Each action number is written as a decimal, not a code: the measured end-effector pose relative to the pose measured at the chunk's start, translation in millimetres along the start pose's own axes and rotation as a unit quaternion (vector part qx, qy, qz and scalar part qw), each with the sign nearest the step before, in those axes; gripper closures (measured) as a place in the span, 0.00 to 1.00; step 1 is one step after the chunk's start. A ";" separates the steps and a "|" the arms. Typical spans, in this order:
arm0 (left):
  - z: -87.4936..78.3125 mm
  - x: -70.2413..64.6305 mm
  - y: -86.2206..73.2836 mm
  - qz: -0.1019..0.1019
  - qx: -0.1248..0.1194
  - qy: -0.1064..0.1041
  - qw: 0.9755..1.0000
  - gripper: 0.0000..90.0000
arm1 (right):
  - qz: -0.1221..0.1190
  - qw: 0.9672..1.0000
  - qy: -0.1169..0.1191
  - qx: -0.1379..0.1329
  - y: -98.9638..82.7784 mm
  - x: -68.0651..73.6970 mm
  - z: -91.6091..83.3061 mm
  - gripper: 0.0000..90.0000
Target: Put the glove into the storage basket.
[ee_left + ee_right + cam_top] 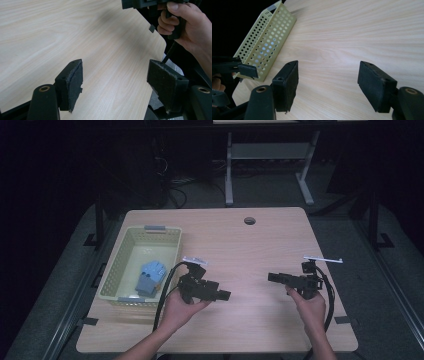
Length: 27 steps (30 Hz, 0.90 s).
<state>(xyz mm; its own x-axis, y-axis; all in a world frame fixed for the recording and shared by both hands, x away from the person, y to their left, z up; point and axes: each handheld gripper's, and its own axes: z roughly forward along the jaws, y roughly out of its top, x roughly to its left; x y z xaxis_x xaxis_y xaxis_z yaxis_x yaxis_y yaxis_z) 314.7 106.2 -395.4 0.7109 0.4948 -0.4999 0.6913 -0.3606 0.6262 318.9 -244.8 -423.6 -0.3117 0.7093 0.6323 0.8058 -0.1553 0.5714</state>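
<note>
Both grippers, left gripper [224, 295] and right gripper [273, 277], hover released above the bare table [250, 250], seemingly finished, with the blue glove [151, 276] lying in the yellow-green basket [112, 275] at far left.

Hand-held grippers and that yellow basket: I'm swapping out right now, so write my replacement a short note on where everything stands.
Left hand-held gripper: open, empty, held above the table just right of the basket, pointing right.
Right hand-held gripper: open, empty, over the table's right part, pointing left at the other one.
Yellow perforated basket: at the table's left edge, with a blue folded cloth item lying inside.
Done: the blue item appears to be already in the basket.
Left: nothing else lies on the tabletop to pick up; likely just retract.
</note>
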 end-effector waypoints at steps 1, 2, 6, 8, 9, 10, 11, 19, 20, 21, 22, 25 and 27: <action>1.5 -0.6 -0.8 0.001 0.001 0.000 1.000 0.31 | -0.001 1.000 -0.002 0.002 -0.6 -1.3 -1.1 0.36; 2.6 -1.1 -1.7 0.003 0.004 0.000 1.000 0.31 | 0.000 1.000 -0.003 0.003 -1.4 -2.4 -2.2 0.36; 7.3 -3.9 -5.2 0.007 0.001 0.000 1.000 0.31 | 0.003 1.000 -0.005 0.001 -4.2 -6.9 -6.3 0.36; 9.9 -4.8 -7.4 0.010 0.001 -0.001 1.000 0.31 | 0.003 1.000 -0.005 0.000 -5.9 -9.4 -8.1 0.36; 10.5 -4.9 -7.8 0.012 0.001 -0.001 1.000 0.31 | 0.007 1.000 -0.006 0.000 -7.4 -10.8 -9.6 0.36; 11.6 -5.6 -9.0 0.010 0.003 0.000 1.000 0.31 | 0.005 1.000 -0.006 0.001 -8.1 -11.8 -10.0 0.36; 12.4 -5.7 -10.0 0.013 0.004 -0.001 1.000 0.31 | 0.006 1.000 -0.006 0.002 -9.3 -12.8 -11.1 0.36; 19.6 -9.7 -18.8 0.019 -0.004 -0.004 1.000 0.30 | 0.006 1.000 -0.004 0.000 -19.2 -20.8 -19.5 0.35; 20.7 -10.2 -20.2 0.017 -0.005 -0.006 1.000 0.30 | 0.007 1.000 -0.005 0.000 -20.3 -20.9 -20.4 0.34; 22.2 -10.3 -21.8 0.019 -0.007 -0.007 1.000 0.30 | 0.003 1.000 -0.005 -0.001 -21.4 -21.3 -21.4 0.34; 23.6 -10.6 -23.2 0.020 -0.005 -0.005 1.000 0.30 | 0.002 1.000 -0.004 -0.002 -22.7 -21.5 -22.4 0.34; 27.2 -11.1 -27.0 0.026 -0.005 -0.002 1.000 0.30 | 0.000 1.000 -0.001 -0.002 -26.1 -21.2 -25.0 0.34; 29.4 -11.5 -29.8 0.029 -0.005 0.000 1.000 0.30 | -0.003 1.000 0.001 -0.004 -28.6 -21.3 -26.6 0.34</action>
<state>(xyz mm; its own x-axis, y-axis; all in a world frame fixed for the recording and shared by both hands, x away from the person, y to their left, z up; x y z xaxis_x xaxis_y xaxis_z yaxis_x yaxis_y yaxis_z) 289.8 87.9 -426.0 0.7495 0.4729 -0.4632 0.6480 -0.3810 0.6595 289.1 -273.7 -439.5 -0.3183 0.7083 0.6300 0.8000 -0.1559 0.5794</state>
